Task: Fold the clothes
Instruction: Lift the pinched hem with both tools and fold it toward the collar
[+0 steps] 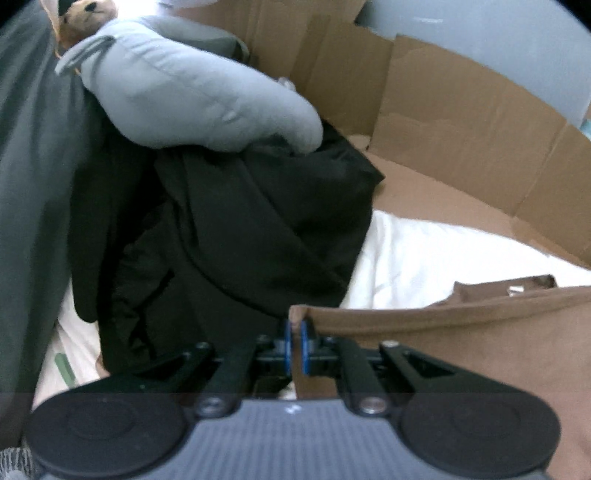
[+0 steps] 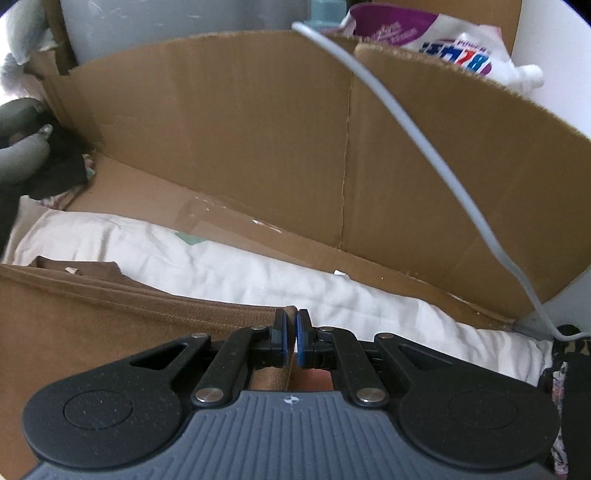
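Observation:
A brown garment (image 1: pixel 461 339) is stretched between my two grippers above a white sheet (image 1: pixel 424 258). My left gripper (image 1: pixel 295 328) is shut on the garment's left corner, which pokes up between the blue pads. My right gripper (image 2: pixel 291 325) is shut on the garment's right corner (image 2: pixel 184 314). The hem runs taut across both views. The garment's lower part is hidden behind the gripper bodies.
A black garment pile (image 1: pixel 240 221) and a grey padded cushion (image 1: pixel 192 96) lie left, with a plush toy (image 1: pixel 85 18) behind. A flattened cardboard box wall (image 2: pixel 258 129) stands behind the white sheet (image 2: pixel 258 266). A grey cable (image 2: pixel 424 136) crosses the right. A printed bag (image 2: pixel 443 37) sits beyond the box.

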{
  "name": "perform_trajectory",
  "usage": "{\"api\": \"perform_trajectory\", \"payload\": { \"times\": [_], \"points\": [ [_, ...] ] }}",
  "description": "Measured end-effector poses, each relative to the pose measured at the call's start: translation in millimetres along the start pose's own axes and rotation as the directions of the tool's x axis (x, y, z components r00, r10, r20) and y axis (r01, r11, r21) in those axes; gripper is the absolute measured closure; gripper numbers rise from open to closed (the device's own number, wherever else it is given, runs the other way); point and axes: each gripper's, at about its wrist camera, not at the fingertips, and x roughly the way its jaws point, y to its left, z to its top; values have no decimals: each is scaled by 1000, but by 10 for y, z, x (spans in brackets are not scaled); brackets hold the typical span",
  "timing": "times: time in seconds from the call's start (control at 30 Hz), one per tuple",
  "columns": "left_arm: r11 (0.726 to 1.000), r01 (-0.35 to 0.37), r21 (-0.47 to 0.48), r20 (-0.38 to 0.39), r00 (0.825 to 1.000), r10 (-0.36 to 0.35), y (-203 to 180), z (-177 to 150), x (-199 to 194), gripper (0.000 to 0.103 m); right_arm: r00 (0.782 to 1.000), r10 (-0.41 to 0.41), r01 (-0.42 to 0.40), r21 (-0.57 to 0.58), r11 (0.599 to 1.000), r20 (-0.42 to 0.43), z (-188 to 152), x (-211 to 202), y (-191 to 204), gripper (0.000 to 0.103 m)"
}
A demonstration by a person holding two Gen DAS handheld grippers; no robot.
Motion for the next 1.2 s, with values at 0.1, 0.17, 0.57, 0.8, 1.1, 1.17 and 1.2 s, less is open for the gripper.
{"api": "perform_trajectory", "payload": {
  "times": [0.1, 0.17, 0.57, 0.8, 1.1, 1.17, 1.2],
  "points": [
    [1000, 4, -5, 3, 1000, -4, 10, 26, -59, 97, 1000, -5, 5, 1, 1000, -1, 5, -21, 15, 100],
    [1000, 16, -19, 12, 1000, -16, 32, 53, -138, 97, 1000, -7, 7, 4, 1000, 3, 8, -71, 8, 100],
    [999, -32, 23, -11, 999, 32, -61, 269, 59, 97, 999, -40, 40, 18, 999, 2, 235, 172, 97, 100],
    [998, -63, -6, -45, 997, 63, -59, 269, 251, 97, 998, -53, 53, 11, 999, -22, 252, 409, 150, 100],
    [999, -53, -3, -15, 999, 53, -105, 299, 217, 97, 997, -72, 72, 9, 997, -20, 232, 487, 169, 100],
    [999, -52, -16, -2, 999, 52, -96, 309, 181, 97, 997, -82, 82, 7, 997, -11, 233, 480, 174, 100],
    [998, -57, -16, 1, 998, 57, -92, 307, 179, 97, 996, -87, 87, 6, 996, -6, 233, 477, 177, 100]
  ]
}}
